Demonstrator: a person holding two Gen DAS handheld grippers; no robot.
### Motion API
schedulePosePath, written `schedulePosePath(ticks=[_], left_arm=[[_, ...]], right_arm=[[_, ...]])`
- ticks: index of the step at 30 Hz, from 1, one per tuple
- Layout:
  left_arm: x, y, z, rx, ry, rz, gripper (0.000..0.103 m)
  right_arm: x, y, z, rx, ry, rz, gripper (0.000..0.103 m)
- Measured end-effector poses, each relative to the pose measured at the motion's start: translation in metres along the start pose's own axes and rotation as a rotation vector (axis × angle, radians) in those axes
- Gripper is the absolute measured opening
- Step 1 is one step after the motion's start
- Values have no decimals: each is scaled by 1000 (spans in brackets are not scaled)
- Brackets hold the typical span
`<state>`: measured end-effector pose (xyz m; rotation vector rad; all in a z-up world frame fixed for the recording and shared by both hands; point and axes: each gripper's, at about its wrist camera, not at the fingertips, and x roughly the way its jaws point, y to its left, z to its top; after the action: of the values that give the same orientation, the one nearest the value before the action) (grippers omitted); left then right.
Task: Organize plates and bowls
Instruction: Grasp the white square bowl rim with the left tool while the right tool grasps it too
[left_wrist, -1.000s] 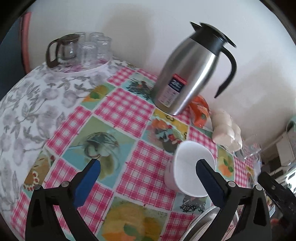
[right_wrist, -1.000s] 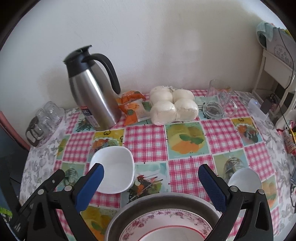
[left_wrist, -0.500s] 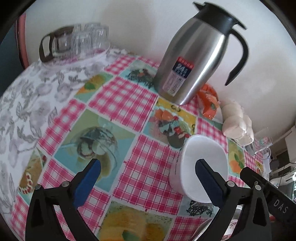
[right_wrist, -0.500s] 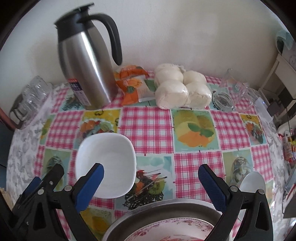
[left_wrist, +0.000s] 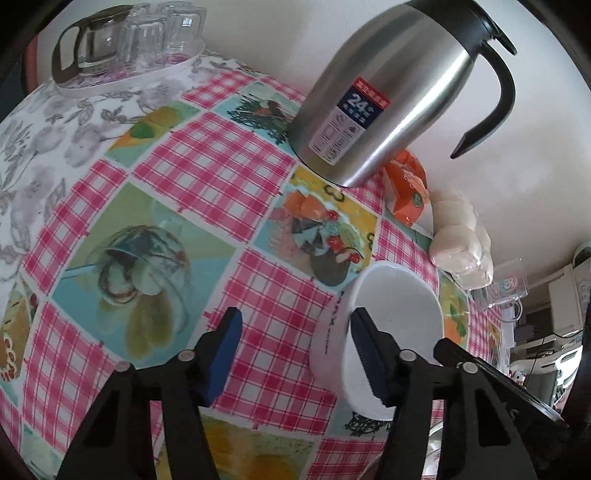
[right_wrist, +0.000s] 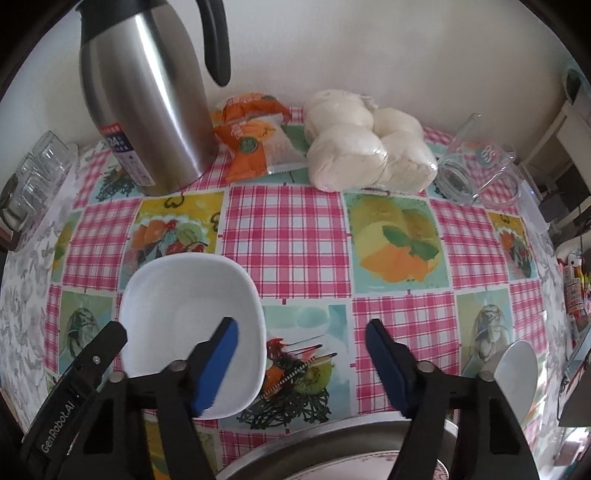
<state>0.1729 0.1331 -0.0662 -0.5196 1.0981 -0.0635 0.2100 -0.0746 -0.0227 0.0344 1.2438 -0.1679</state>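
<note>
A: Where's the white bowl (right_wrist: 192, 328)?
B: Near-left on the checked tablecloth (right_wrist: 288, 229), just in front of the steel thermos (right_wrist: 147, 96).
A: Left gripper (left_wrist: 295, 354)?
B: Spread, nothing pinched. Its right finger (left_wrist: 369, 354) is inside the bowl, w/ the rim between both fingers.
A: Right gripper (right_wrist: 301, 363)?
B: Also spread, empty. Left finger (right_wrist: 216, 363) overlaps the bowl in view; contact can't tell.
A: Other dishes?
B: Metal basin (right_wrist: 332, 446) at near edge w/ a floral plate (right_wrist: 369, 468) inside; 2nd white bowl (right_wrist: 517, 373) near-right. Bag of buns (right_wrist: 369, 155) and glass mug (right_wrist: 476, 170) at far side.
</note>
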Motion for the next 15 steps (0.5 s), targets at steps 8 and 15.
schedulePosePath(ticks=[8,15], left_arm=[[15,-10,-6,23,58,-18,26],[21,-14,-8,27,74,-30,19]], right_arm=[[14,8,-2,-6,47,27,38],[19,16,-4,-34,63,13,29]])
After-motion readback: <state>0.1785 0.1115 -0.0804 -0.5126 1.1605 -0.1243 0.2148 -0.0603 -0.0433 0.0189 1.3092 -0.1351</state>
